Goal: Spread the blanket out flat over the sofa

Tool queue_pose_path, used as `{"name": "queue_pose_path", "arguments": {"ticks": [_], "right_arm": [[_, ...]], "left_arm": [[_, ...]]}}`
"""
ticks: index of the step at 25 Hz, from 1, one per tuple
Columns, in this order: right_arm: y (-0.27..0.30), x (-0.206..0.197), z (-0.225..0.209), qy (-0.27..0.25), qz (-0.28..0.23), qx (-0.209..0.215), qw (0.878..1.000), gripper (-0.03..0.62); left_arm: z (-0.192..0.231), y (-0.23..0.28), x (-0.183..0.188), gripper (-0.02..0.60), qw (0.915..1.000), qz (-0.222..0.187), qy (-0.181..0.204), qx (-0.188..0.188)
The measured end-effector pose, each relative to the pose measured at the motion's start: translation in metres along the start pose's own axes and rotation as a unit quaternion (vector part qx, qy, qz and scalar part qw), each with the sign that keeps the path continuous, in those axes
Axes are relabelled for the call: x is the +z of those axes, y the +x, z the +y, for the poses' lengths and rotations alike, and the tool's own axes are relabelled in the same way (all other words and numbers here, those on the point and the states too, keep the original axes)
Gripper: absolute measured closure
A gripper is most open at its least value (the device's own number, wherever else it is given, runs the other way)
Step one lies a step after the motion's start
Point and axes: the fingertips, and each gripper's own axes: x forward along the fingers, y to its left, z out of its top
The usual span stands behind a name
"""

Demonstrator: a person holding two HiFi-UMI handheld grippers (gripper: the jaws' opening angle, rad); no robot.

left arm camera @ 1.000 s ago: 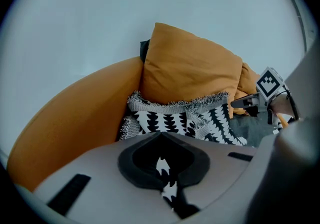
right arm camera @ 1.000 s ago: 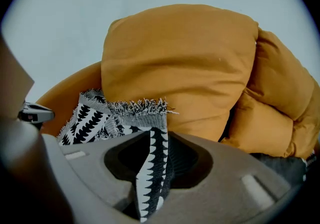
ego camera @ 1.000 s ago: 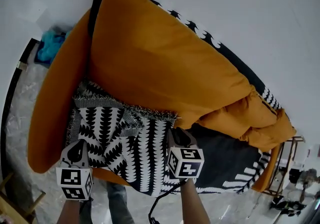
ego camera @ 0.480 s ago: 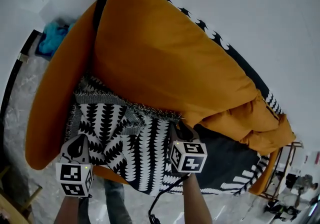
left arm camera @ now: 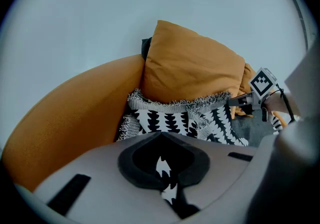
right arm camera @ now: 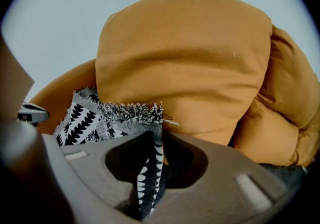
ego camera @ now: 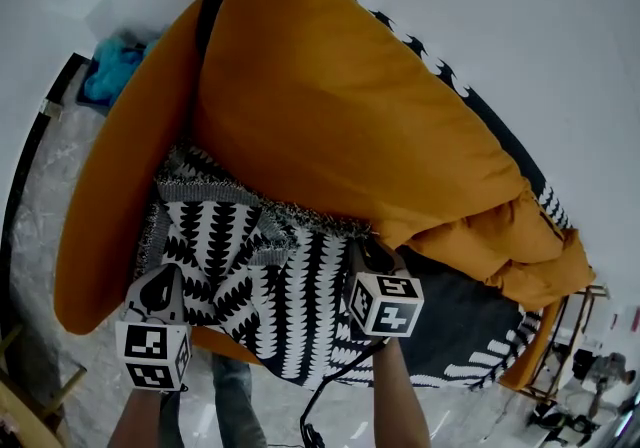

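Observation:
A black-and-white patterned blanket (ego camera: pixel 270 291) with a grey fringed edge lies bunched on the seat of an orange sofa (ego camera: pixel 340 126), against the big back cushion. My left gripper (ego camera: pixel 160 288) is shut on the blanket (left arm camera: pixel 165 118) at its near left edge, close to the sofa's armrest (ego camera: pixel 120 206). Over at the fringed top edge, just below the back cushion (right arm camera: pixel 185 63), my right gripper (ego camera: pixel 366 258) is shut on the blanket (right arm camera: pixel 150 173). The cloth runs down between both pairs of jaws.
A second dark patterned cover (ego camera: pixel 450 326) lies over the sofa's right part and back. Smaller orange cushions (ego camera: pixel 520 246) pile at the right. A blue cloth (ego camera: pixel 108 71) lies on the floor behind the sofa. A small rack (ego camera: pixel 570 356) stands at the right.
Both grippers have shifted slightly to the right and downward in the view, still holding the blanket; the blanket's bunched shape is almost unchanged.

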Motion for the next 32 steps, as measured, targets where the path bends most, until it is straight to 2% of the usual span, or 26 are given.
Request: {"name": "queue_pose_path", "arguments": {"ticks": [7, 21, 32], "right_arm": [[-0.002, -0.002, 0.001, -0.009, 0.002, -0.002, 1.000, 0.522], [0.001, 0.003, 0.007, -0.024, 0.005, 0.003, 1.000, 0.576], [-0.030, 0.004, 0.018, -0.045, -0.012, 0.002, 0.999, 0.580]], "left_arm": [[-0.005, -0.007, -0.002, 0.577, 1.0000, -0.001, 0.001, -0.005], [-0.001, -0.018, -0.003, 0.577, 1.0000, 0.002, -0.003, 0.003], [-0.004, -0.041, -0.014, 0.577, 0.9999, -0.011, -0.004, 0.004]]}}
